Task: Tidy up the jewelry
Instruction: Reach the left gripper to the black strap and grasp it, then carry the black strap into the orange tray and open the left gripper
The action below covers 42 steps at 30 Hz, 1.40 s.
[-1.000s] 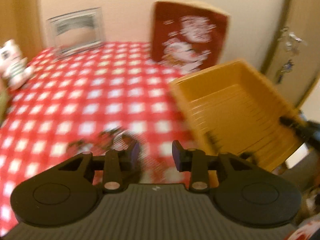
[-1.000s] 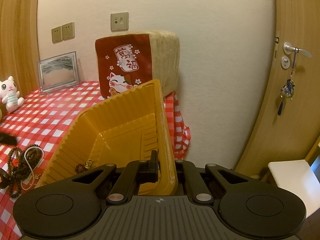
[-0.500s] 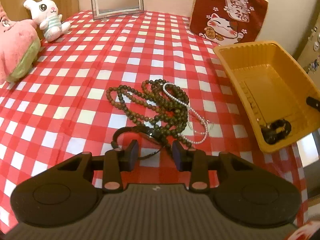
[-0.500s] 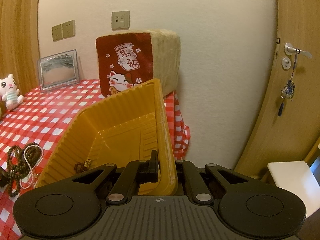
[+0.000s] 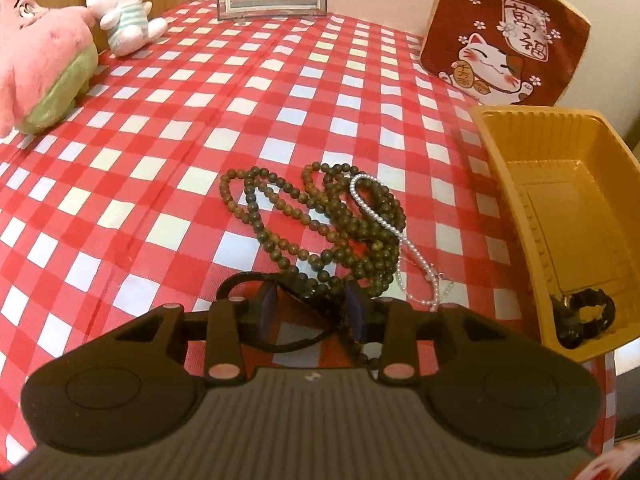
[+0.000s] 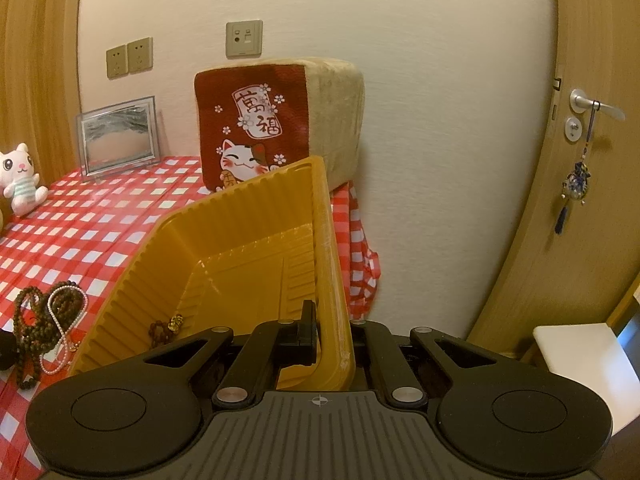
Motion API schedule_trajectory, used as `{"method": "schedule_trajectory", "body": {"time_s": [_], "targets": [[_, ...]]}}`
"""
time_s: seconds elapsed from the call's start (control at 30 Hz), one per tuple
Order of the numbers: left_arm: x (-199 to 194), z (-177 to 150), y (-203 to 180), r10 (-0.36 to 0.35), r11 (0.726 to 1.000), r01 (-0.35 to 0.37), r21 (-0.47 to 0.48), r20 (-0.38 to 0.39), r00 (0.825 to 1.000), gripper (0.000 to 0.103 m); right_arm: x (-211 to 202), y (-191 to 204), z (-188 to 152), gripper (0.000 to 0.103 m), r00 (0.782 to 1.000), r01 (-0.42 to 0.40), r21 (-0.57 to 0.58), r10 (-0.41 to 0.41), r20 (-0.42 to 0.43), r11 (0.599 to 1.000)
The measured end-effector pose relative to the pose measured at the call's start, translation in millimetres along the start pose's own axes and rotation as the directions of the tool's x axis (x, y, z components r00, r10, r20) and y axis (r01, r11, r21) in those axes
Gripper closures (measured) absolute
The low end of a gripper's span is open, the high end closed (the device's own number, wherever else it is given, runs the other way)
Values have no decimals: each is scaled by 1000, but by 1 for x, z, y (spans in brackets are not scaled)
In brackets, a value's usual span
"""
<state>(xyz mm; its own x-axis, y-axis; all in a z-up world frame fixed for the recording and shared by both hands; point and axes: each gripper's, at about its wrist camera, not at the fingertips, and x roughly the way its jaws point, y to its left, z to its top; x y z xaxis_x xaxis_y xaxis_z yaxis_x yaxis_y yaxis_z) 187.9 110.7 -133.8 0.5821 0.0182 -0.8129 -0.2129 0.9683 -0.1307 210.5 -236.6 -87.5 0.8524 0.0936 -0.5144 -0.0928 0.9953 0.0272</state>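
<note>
The tangled beads [image 5: 320, 220] are spread on the table [image 5: 120, 160], straight ahead of the parted left hand-held gripper [image 5: 312, 310]. The tray [image 6: 240, 256] is clamped by the right hand-held gripper [image 6: 332, 336].

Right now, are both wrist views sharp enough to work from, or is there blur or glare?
Left wrist view: sharp on the beaded necklaces, fisheye bending at edges. Right wrist view: crisp, warm dim light, no glare on the yellow tray.
</note>
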Motion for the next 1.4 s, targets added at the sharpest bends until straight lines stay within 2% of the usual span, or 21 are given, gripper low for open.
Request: {"method": "schedule_trajectory", "body": {"time_s": [0.07, 0.1, 0.2, 0.43, 0.63, 0.67, 0.9, 1.17, 1.4], "targets": [[-2, 0, 3, -17, 1000, 17, -5, -1, 1000, 78, 0, 0, 0, 99, 1000, 0, -2, 0, 0, 1000], [-3, -1, 5, -25, 1000, 25, -1, -1, 1000, 85, 0, 0, 0, 99, 1000, 0, 0, 0, -1, 1000], [-8, -5, 10, -38, 999, 38, 16, -7, 999, 94, 0, 0, 0, 99, 1000, 0, 0, 0, 0, 1000], [-17, -11, 21, -38, 998, 38, 46, -17, 999, 94, 1, -1, 0, 99, 1000, -2, 0, 2, 0, 1000], [-12, -9, 16, -27, 997, 26, 67, 4, 1000, 92, 1, 0, 0, 99, 1000, -4, -4, 4, 0, 1000], [-12, -9, 15, -24, 997, 23, 72, 7, 1000, 94, 1, 0, -1, 99, 1000, -4, -5, 4, 1, 1000], [-25, -10, 11, -21, 991, 16, 130, 38, 999, 95, 0, 1, -1, 99, 1000, -6, -7, 6, 4, 1000], [-58, 9, -14, -110, 979, 85, 187, 124, 986, 95, -1, 2, -1, 99, 1000, -15, -16, 15, 8, 1000], [-65, 30, -61, -268, 941, 228, 251, 141, 953, 95, -2, 5, 1, 98, 1000, -19, -29, 20, 11, 999]]}}
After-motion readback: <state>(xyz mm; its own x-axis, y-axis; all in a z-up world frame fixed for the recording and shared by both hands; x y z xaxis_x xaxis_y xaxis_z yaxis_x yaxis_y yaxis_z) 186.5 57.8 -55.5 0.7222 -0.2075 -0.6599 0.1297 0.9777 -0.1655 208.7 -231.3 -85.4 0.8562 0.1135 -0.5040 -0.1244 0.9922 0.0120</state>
